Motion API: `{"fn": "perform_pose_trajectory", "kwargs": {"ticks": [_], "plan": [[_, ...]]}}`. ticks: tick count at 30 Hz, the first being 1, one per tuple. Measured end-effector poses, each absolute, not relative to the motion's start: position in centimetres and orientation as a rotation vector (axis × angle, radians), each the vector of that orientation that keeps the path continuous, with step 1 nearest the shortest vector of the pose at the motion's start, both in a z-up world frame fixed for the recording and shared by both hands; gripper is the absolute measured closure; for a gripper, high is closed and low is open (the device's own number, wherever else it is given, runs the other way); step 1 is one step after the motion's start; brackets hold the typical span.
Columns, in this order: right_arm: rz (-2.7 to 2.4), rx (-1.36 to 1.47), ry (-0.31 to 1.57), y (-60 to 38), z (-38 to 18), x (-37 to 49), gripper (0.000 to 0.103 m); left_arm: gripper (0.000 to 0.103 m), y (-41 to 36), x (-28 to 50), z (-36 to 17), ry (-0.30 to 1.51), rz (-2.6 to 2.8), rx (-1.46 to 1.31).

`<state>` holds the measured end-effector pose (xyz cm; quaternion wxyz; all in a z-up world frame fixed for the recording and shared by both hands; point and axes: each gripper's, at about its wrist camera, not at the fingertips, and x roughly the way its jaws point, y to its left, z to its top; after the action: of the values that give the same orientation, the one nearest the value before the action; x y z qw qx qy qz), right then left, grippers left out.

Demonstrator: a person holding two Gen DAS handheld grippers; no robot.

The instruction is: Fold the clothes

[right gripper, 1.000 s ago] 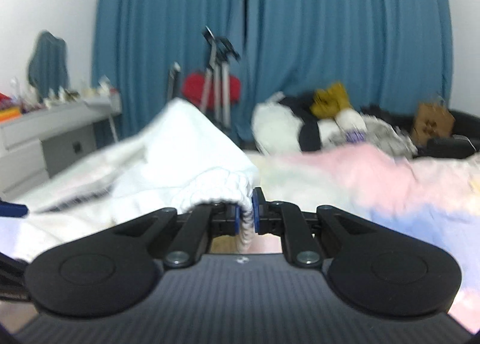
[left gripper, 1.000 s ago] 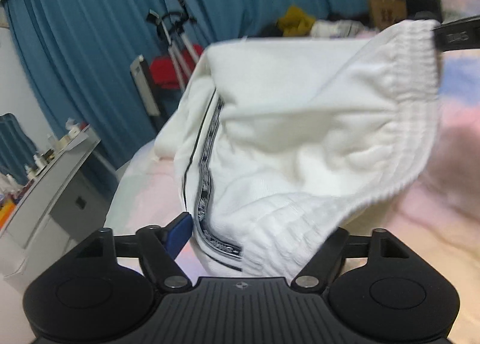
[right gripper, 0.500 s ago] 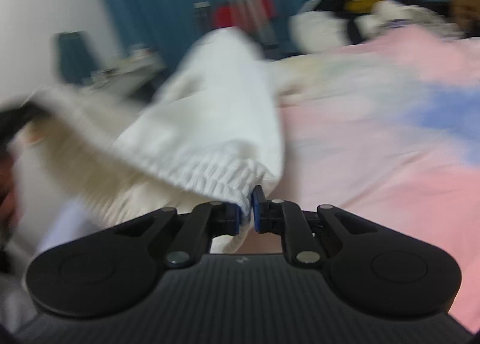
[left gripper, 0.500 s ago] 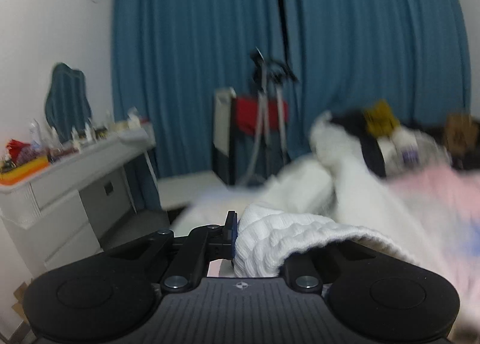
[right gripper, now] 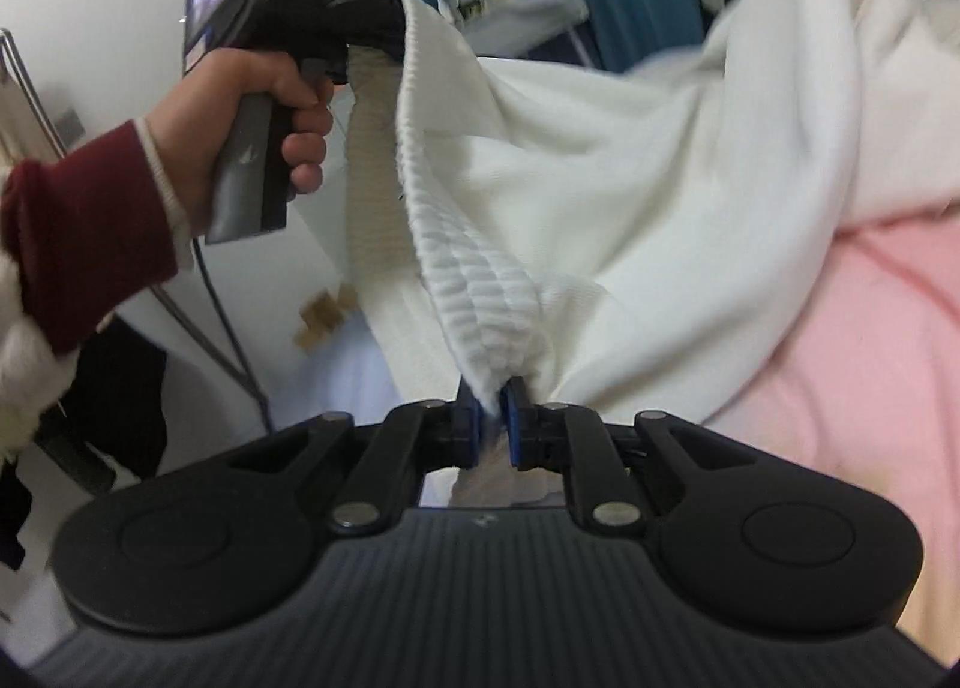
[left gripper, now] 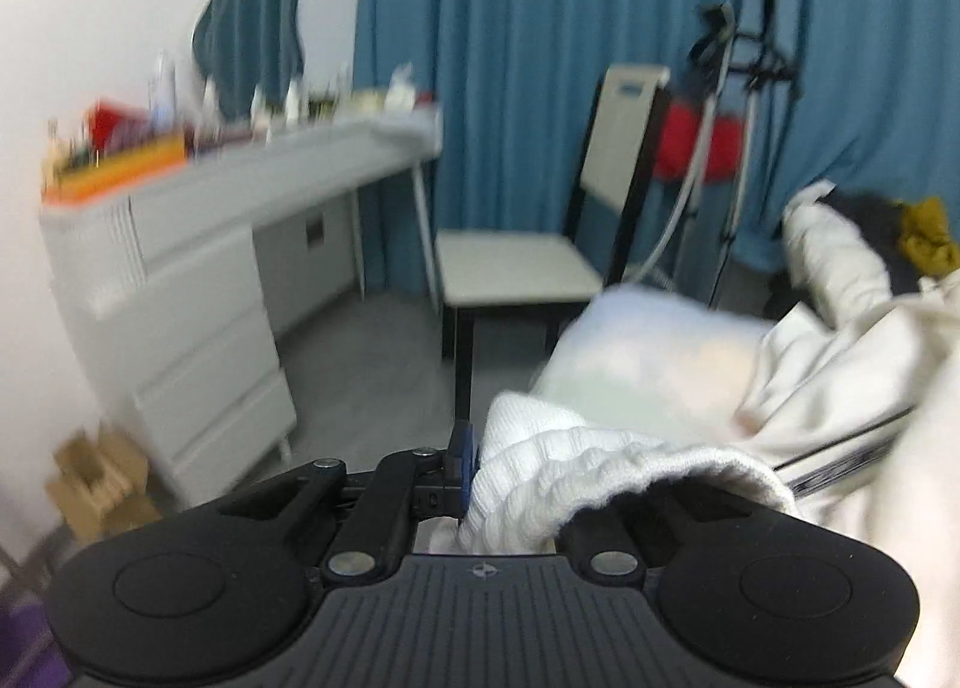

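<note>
Right now both hand-held grippers have hold of the same white knitted garment with a ribbed elastic waistband [right gripper: 630,160], lifted clear of the pink bed cover [right gripper: 852,340]. The right hand-held gripper [right gripper: 492,430] has its blue pads nearly closed, pinching one end of the ribbed band. The left hand-held gripper [left gripper: 474,472], also seen from the right wrist camera up and to the left of the right one [right gripper: 360,16], has the other end; its right finger is buried under the cloth, so I judge it clamped shut rather than see it plainly. The waistband runs taut between them, and that line is the long axis; the rest of the garment trails away from the band toward the bed. I'd say the coming move is laying it flat: the bed cover beyond the garment offers open room, while the white chair [left gripper: 522,262] and grey drawer unit [left gripper: 198,328] stand off the bed's edge on the left gripper's side.
</note>
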<state>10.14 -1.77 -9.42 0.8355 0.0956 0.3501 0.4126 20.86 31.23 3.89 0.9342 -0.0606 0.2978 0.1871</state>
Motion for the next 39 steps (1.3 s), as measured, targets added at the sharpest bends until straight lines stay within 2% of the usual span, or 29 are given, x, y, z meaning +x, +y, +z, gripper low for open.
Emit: {"fn": "perform_pose_trajectory", "kwargs": {"ticks": [6, 9, 10, 11, 12, 13, 14, 15, 20, 26, 33, 39], "plan": [[0.926, 0.162, 0.729, -1.3, -10.2, 10.2, 0.086, 0.091, 34.0, 19.9, 2.2, 0.617, 0.338, -0.212], [0.954, 0.120, 0.686, -1.0, -9.9, 9.8, 0.074, 0.085, 34.1, 18.7, 2.5, 0.618, 0.320, -0.225], [0.965, 0.107, 0.671, -0.8, -9.8, 9.6, 0.064, 0.080, 33.8, 17.8, 2.8, 0.617, 0.323, -0.214], [0.976, 0.101, 0.654, -0.6, -9.9, 9.5, 0.046, 0.068, 33.3, 16.7, 3.1, 0.614, 0.332, -0.197], [0.985, 0.103, 0.632, -0.4, -10.1, 9.5, 0.036, 0.061, 32.8, 15.6, 3.4, 0.610, 0.341, -0.183], [0.988, 0.111, 0.606, -0.2, -10.1, 9.6, 0.019, 0.048, 32.4, 14.5, 3.8, 0.606, 0.348, -0.172], [0.984, 0.117, 0.583, -0.2, -10.1, 9.6, 0.016, 0.039, 31.9, 13.4, 4.2, 0.601, 0.355, -0.161], [0.977, 0.115, 0.569, -0.3, -10.0, 9.4, 0.017, 0.037, 31.4, 12.3, 4.8, 0.595, 0.361, -0.150], [0.924, 0.080, 0.516, -1.9, -7.8, 7.7, 0.017, 0.018, 28.4, 7.2, 7.7, 0.550, 0.349, -0.109], [0.805, 0.071, 0.432, -7.9, -4.0, 5.3, 0.017, 0.010, 22.4, 2.9, 10.7, 0.466, 0.215, -0.088], [0.576, 0.157, 0.400, -16.8, -0.5, 6.2, 0.017, 0.008, 13.7, 4.4, 10.7, 0.470, 0.030, -0.097], [0.379, 0.191, 0.403, -22.1, -1.6, 8.0, 0.017, 0.009, 9.9, 10.2, 9.2, 0.502, -0.010, -0.169]]}}
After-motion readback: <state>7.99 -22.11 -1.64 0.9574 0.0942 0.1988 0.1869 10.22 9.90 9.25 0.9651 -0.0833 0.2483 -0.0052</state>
